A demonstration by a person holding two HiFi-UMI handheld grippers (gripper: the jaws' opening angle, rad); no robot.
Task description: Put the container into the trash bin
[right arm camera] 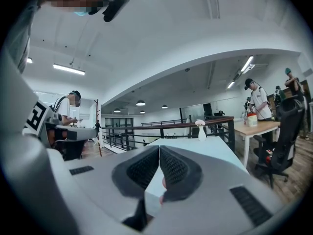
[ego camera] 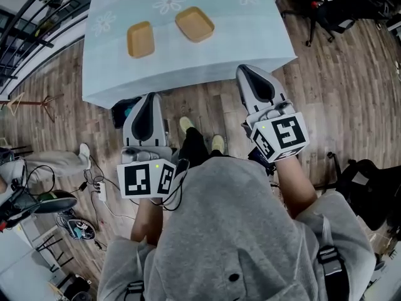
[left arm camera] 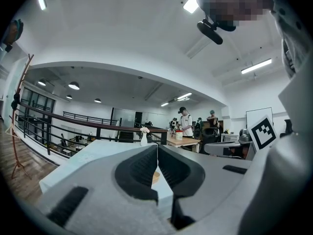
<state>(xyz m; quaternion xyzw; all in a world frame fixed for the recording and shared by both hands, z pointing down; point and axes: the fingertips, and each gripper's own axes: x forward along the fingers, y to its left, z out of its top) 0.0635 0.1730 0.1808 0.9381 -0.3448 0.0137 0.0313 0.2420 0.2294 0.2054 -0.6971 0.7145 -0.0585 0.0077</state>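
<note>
Two shallow tan containers lie on the table with the pale blue cloth: a rectangular one at the left and a squarer one right of it. My left gripper hangs over the floor just short of the table's near edge, shut and empty. My right gripper reaches the near edge further right, also shut with nothing in it. In the left gripper view the jaws meet, and a sliver of tan container shows below them. The right gripper view shows its jaws touching at the tip.
A dark bin-like thing sits under the table's near left corner. Cables and a power strip lie on the floor at the left, a black bag at the right. A small white vase stands at the table's far end.
</note>
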